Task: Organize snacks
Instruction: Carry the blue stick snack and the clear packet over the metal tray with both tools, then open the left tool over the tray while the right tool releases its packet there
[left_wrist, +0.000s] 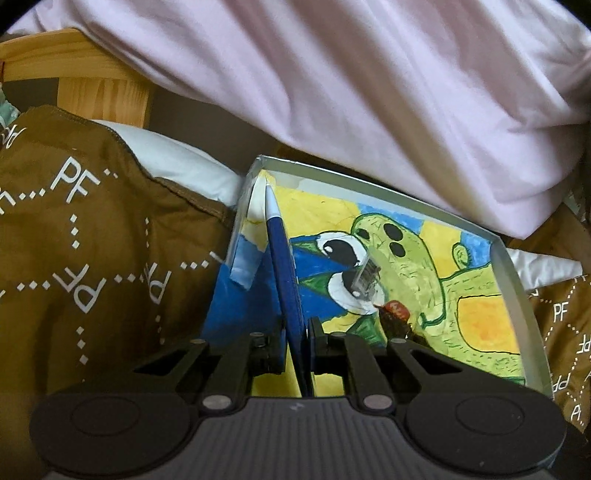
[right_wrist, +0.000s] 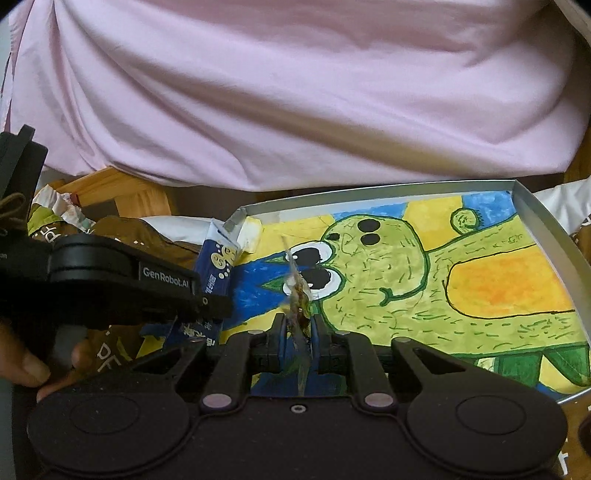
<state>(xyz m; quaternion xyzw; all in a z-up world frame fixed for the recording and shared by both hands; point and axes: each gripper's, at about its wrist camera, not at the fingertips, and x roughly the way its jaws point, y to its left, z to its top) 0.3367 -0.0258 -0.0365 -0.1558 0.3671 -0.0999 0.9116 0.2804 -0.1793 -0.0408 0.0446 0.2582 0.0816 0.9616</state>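
A shallow metal tray (left_wrist: 511, 280) (right_wrist: 546, 221), lined with a painting of a green creature, lies on brown fabric. My left gripper (left_wrist: 297, 332) is shut on a thin blue and white snack packet (left_wrist: 282, 273), held edge-on over the tray's left end. From the right wrist view that left gripper (right_wrist: 212, 308) and the blue packet (right_wrist: 218, 258) sit at the tray's left corner. My right gripper (right_wrist: 298, 325) is shut on a small clear-wrapped snack (right_wrist: 297, 291) above the tray's middle. This clear snack (left_wrist: 364, 277) also shows in the left wrist view.
A person in a pink shirt (right_wrist: 295, 92) sits just behind the tray. Brown bedding with white "PF" letters (left_wrist: 85, 258) surrounds it, with a white pillow (left_wrist: 177, 166) and wooden frame (left_wrist: 103, 96) at the left. A crumpled wrapper (right_wrist: 59, 206) lies far left; a hand (right_wrist: 26, 365) holds the left gripper.
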